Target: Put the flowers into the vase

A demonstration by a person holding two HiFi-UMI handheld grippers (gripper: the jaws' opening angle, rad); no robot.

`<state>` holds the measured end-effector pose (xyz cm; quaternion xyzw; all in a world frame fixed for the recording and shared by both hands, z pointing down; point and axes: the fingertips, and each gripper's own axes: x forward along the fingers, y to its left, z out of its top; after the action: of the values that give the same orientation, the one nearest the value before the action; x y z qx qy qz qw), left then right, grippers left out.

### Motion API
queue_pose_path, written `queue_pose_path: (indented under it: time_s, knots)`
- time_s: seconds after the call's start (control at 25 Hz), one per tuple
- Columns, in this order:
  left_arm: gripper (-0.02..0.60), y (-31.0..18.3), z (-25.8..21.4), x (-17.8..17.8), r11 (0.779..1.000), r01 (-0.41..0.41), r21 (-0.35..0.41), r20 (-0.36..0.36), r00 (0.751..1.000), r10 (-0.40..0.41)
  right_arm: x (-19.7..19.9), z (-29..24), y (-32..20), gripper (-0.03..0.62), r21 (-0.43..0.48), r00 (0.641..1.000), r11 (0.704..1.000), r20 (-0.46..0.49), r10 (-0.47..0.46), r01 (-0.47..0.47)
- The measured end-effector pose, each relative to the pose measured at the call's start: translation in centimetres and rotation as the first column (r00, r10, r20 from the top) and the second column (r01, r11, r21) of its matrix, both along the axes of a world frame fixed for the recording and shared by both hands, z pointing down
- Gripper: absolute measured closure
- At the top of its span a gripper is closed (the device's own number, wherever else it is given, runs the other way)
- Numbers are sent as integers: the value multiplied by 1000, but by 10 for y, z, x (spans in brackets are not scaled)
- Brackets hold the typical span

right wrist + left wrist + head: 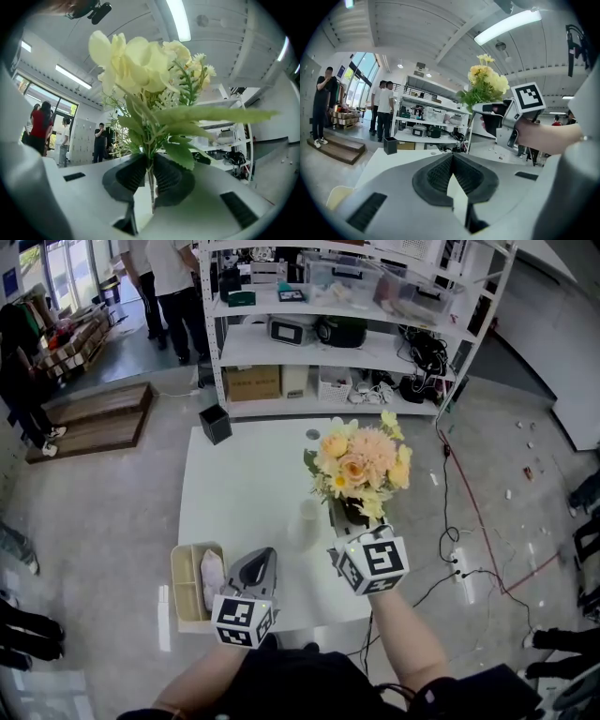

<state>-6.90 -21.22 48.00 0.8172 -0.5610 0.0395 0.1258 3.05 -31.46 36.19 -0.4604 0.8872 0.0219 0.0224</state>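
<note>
A bouquet of yellow and peach flowers (361, 465) hangs over the right half of the white table (234, 484). My right gripper (349, 517) is shut on its green stems, which run between the ribbed pads in the right gripper view, where the flowers (140, 61) fill the picture. A small pale vase (308, 512) stands on the table just left of the bouquet. My left gripper (265, 557) sits lower at the table's near edge, shut with nothing between its pads (440, 173). The left gripper view shows the bouquet (485, 84) raised to its upper right.
A beige tray (187, 563) with a white and pink thing in it lies at the table's near left corner. A black box (215, 423) stands at the far left corner. Behind the table is a white shelf rack (347, 334). People stand far left; cables (459, 521) run along the floor on the right.
</note>
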Motion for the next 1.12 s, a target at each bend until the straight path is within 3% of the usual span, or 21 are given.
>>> queue_pose_path:
  time_s: [0.16, 0.4, 0.6, 0.8, 0.92, 1.12]
  knots:
    - [577, -1, 3, -5, 1000, 6, -7, -3, 1000, -6, -16, 7, -15, 545, -39, 1000, 999, -7, -28, 27]
    - [577, -3, 11, -17, 999, 27, -25, -4, 1000, -27, -28, 63, -31, 545, -202, 999, 978, 8, -50, 51]
    - [577, -3, 14, -23, 999, 33, -39, -7, 999, -34, -30, 100, -46, 545, -318, 999, 947, -22, -49, 39]
    - [577, -5, 20, -27, 998, 31, -49, -13, 999, -32, -30, 139, -55, 543, -443, 996, 896, -73, -53, 15]
    - [577, -5, 20, -29, 998, 29, -52, -15, 999, -30, -29, 155, -53, 543, -480, 992, 877, -109, -56, -4]
    - [577, -7, 22, -31, 998, 25, -59, -19, 999, -26, -30, 170, -51, 542, -489, 985, 872, -160, -58, -28]
